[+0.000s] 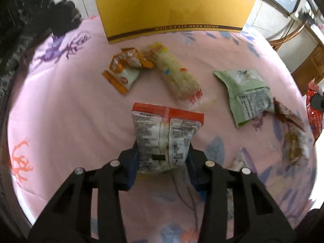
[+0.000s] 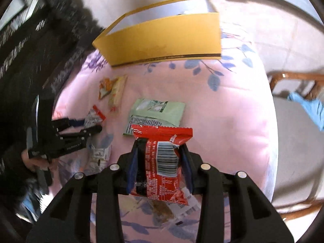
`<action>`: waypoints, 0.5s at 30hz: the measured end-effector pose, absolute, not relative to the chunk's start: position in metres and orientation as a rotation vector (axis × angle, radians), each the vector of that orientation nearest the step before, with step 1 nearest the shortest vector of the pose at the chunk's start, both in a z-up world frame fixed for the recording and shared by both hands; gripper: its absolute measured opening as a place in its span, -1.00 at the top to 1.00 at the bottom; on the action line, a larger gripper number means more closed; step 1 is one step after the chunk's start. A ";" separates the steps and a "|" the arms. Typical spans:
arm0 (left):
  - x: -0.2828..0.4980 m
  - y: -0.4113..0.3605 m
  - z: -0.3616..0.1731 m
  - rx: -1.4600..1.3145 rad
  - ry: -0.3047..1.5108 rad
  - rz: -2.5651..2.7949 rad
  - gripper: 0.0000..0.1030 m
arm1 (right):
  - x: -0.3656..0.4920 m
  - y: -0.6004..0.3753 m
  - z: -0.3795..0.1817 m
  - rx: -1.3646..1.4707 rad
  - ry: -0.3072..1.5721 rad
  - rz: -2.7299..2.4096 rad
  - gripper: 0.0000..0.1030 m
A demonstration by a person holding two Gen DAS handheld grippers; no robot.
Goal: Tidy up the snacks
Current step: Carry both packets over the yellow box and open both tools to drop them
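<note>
My left gripper (image 1: 163, 151) is shut on a white snack packet with an orange top (image 1: 165, 135), held above the pink floral cloth (image 1: 70, 105). My right gripper (image 2: 160, 158) is shut on a red snack packet (image 2: 162, 158), also held above the cloth. A yellow shoe box (image 1: 172, 8) stands open at the far side; it also shows in the right wrist view (image 2: 162, 38). On the cloth lie an orange-and-white packet (image 1: 125, 68), a clear noodle-like packet (image 1: 178, 75) and a green packet (image 1: 245, 93). The left gripper with its packet shows in the right wrist view (image 2: 91, 125).
A brown snack in clear wrap (image 1: 291, 133) lies at the right of the cloth, and one more (image 2: 162, 210) under my right gripper. A wooden chair (image 2: 299, 121) stands to the right. Dark furniture (image 2: 24, 50) is on the left.
</note>
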State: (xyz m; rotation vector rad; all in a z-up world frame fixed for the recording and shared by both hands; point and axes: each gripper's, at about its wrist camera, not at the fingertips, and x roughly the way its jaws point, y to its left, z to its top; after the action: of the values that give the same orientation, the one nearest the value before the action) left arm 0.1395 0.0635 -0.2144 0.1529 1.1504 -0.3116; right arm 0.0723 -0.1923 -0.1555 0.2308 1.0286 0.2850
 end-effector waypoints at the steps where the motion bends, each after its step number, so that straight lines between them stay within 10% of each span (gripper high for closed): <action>1: 0.137 0.064 -0.213 0.139 1.151 -0.309 0.21 | 0.071 -0.196 -0.155 0.260 1.027 0.282 0.25; 15: 0.139 0.035 -0.104 0.192 0.864 -0.134 0.20 | 0.085 -0.198 -0.092 0.274 0.838 0.330 0.25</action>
State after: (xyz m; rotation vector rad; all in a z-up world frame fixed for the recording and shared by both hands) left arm 0.1386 0.0354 -0.1041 0.1917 0.8638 -0.1339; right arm 0.0845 -0.1979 -0.0924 0.2743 0.8377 0.3296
